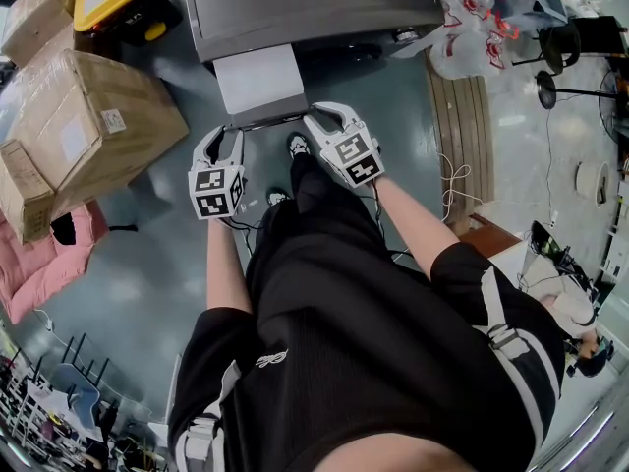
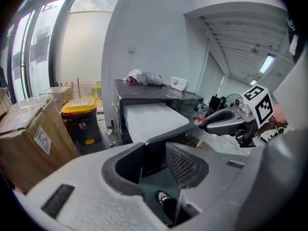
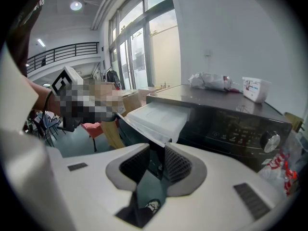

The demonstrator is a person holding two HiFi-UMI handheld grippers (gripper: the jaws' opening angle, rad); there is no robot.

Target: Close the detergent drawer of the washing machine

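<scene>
Drawer (image 1: 260,82) juts out at twelve o'clock from the washer (image 1: 314,3); our left claw (image 1: 227,135) and right claw (image 1: 329,116) clench its front corners. Uneven shoving could skew and jam it.

Warehouse-like lab hall: cardboard boxes (image 1: 88,131), mezzanine railing (image 3: 67,49), tall windows (image 3: 144,47), floor cables (image 1: 452,180).

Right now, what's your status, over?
Open detergent drawer gripped at front by left gripper and right gripper. Not closed yet. Nothing seen blocking it.
</scene>
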